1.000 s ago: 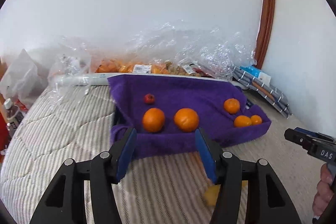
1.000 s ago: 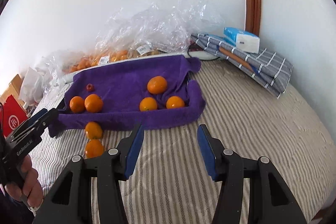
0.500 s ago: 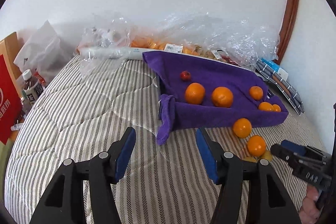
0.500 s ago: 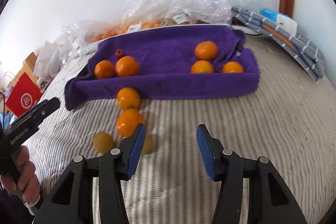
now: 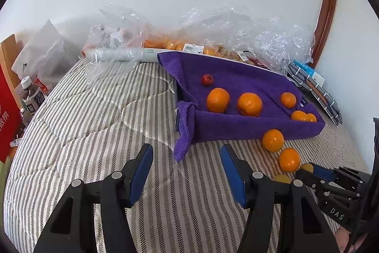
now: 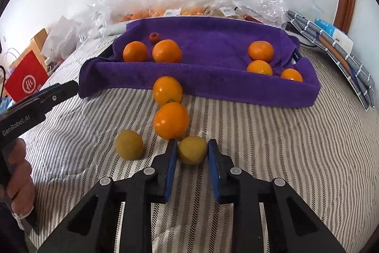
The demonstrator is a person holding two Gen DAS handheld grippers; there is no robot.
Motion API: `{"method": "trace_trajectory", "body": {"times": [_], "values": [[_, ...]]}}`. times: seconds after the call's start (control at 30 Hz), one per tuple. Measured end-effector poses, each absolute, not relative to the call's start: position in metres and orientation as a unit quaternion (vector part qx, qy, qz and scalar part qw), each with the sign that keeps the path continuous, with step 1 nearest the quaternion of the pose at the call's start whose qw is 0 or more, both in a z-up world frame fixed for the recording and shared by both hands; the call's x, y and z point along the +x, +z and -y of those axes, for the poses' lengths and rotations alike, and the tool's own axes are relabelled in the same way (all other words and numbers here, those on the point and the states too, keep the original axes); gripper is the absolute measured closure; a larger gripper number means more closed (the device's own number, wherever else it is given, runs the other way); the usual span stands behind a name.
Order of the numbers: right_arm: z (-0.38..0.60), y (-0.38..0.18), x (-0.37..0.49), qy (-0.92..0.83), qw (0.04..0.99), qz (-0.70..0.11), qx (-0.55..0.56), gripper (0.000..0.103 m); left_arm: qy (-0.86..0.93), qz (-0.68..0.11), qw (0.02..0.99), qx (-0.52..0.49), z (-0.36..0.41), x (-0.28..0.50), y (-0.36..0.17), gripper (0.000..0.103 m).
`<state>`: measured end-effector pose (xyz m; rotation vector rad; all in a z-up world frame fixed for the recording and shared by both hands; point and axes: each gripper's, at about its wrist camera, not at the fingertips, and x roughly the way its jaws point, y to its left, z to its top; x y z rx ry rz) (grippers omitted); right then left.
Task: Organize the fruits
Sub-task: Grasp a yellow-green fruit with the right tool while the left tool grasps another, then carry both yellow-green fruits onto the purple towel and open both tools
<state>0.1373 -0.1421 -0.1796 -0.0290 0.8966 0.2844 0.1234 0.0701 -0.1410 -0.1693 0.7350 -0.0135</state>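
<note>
A purple towel-lined tray (image 6: 213,84) on the striped bed holds two oranges (image 6: 167,50) and a small red fruit (image 6: 154,37) at its left, and three smaller oranges (image 6: 260,50) at its right. In front of it lie two loose oranges (image 6: 171,120) and two small yellow fruits. My right gripper (image 6: 192,146) is shut on the right yellow fruit (image 6: 192,151), which rests on the bed. The other yellow fruit (image 6: 129,144) lies to its left. My left gripper (image 5: 186,148) hangs open over the bed near the tray's left corner, holding nothing.
Crinkled plastic bags (image 5: 236,34) with more fruit lie along the wall behind the tray. A folded grey checked cloth (image 6: 343,58) with a blue box sits at the right. A red bag (image 5: 7,120) and bottles (image 5: 32,96) stand off the bed's left edge.
My right gripper has dropped toward the loose fruit and closed on the right yellow one. The left gripper swung left early on and has since barely moved.
</note>
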Motion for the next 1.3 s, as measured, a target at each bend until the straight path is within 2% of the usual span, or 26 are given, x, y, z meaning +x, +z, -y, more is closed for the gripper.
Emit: {"method": "trace_trajectory", "body": {"times": [0.47, 0.67, 0.8, 1.3], "values": [[0.214, -0.159, 0.116, 0.091, 0.910, -0.404, 0.011, 0.077, -0.109, -0.400, 0.906, -0.082, 0.005, 0.116, -0.149, 0.046], [0.228, -0.162, 0.107, 0.080, 0.913, -0.401, 0.003, 0.077, -0.108, -0.420, 0.899, -0.059, 0.027, 0.117, -0.157, 0.061], [0.231, -0.164, 0.106, 0.079, 0.913, -0.401, 0.005, 0.077, -0.109, -0.437, 0.892, -0.044, 0.035, 0.118, -0.162, 0.077], [0.231, -0.161, 0.110, 0.078, 0.915, -0.396, 0.013, 0.077, -0.077, -0.411, 0.908, -0.031, 0.023, 0.115, -0.148, 0.077]]}}
